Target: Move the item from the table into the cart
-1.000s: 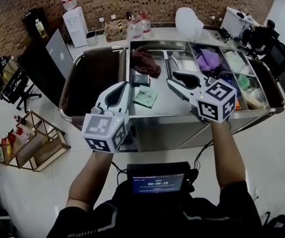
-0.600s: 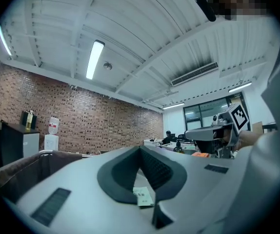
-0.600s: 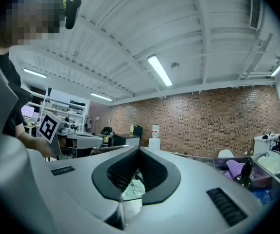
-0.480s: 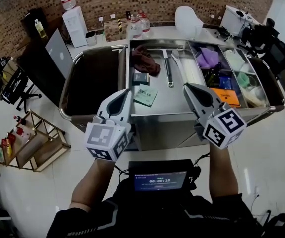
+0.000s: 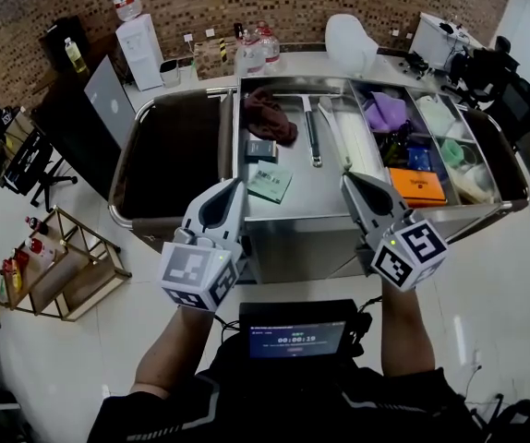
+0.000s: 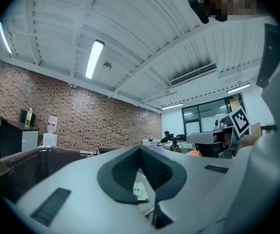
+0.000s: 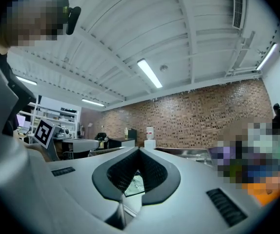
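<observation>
Cart (image 5: 125,185) stands at the left, hard against the table's left end. Its inside is a dark liner within a rounded metal rim, and whether anything lies in it cannot be made out. Its near right corner is hidden behind the left gripper (image 5: 235,186), a pale grey plastic wedge with a marker cube at its back. That gripper's jaws are pressed together with nothing between them. Black ribbed pads frame a leaf-shaped opening behind the tips, and through it the left gripper view shows only a corner of the packet.

The packet (image 5: 270,180), thin, flat and greenish white, lies on the table (image 5: 316,192), a brushed steel top. It is close to the near edge, between the two grippers and touched by neither. Its print is too small to read. Farther off lie a small dark box (image 5: 261,148), a crumpled maroon cloth (image 5: 271,114) and slim metal tongs (image 5: 311,129), laid lengthwise near to far.

The right gripper (image 5: 346,179) hangs over the table's near edge, its jaws likewise closed tight and empty. Right of it, steel bins (image 5: 512,160) hold a purple cloth (image 5: 390,111), an orange box (image 5: 415,184) and other things too jumbled to tell apart. In the right gripper view a mosaic patch covers them.
</observation>
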The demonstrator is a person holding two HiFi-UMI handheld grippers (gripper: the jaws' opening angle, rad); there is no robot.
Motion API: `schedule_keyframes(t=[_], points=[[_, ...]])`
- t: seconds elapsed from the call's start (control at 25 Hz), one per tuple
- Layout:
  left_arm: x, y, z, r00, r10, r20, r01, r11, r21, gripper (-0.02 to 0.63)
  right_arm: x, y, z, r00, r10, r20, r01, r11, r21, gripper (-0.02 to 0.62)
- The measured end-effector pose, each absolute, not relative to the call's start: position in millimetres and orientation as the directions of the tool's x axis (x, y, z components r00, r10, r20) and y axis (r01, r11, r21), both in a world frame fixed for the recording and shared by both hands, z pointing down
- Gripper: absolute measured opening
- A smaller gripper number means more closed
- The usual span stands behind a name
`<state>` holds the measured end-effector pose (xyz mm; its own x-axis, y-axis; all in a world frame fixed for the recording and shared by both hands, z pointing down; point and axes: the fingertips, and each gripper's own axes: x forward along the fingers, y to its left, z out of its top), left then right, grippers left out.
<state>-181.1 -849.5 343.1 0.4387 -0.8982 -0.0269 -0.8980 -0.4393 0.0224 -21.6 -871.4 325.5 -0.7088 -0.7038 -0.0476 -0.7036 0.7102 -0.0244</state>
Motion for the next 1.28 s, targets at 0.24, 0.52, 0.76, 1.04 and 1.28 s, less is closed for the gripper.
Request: schedule_keyframes(t=[0.24,0.52,0.76,1.04,1.28], points=[[-185.1,-853.8,348.4,0.426,-0.904,-0.022,-0.903,-0.427,0.048,0.002,-22.4,-872.9,324.3,-0.714,-0.698,-0.047,-0.698,0.716,-0.021,0.000],[-189.8,-854.0,342.3,0.399,-0.916,-0.043,-0.916,-0.400,0.035,0.002,-26.6,-872.5,327.3,-0.717,-0.695,-0.049,-0.695,0.718,-0.028,0.000],[-188.6,-852.6,342.9,0.409,-0.912,-0.041,-0.911,-0.410,0.034,0.002,-25.3,-872.6,324.6,-0.711,-0.701,-0.051,-0.701,0.713,-0.030,0.000],[-187.4,-853.4,352.6,0.414,-0.910,-0.027,-0.909,-0.415,0.044,0.002,-23.3,-873.5,326.2,-0.709,-0.703,-0.048,-0.703,0.711,-0.026,0.000],[-187.7,-852.8,340.2,0.414,-0.910,-0.035,-0.909,-0.415,0.027,0.002,-23.8,-872.4,324.6,-0.706,-0.707,-0.047,-0.707,0.707,-0.025,0.000]])
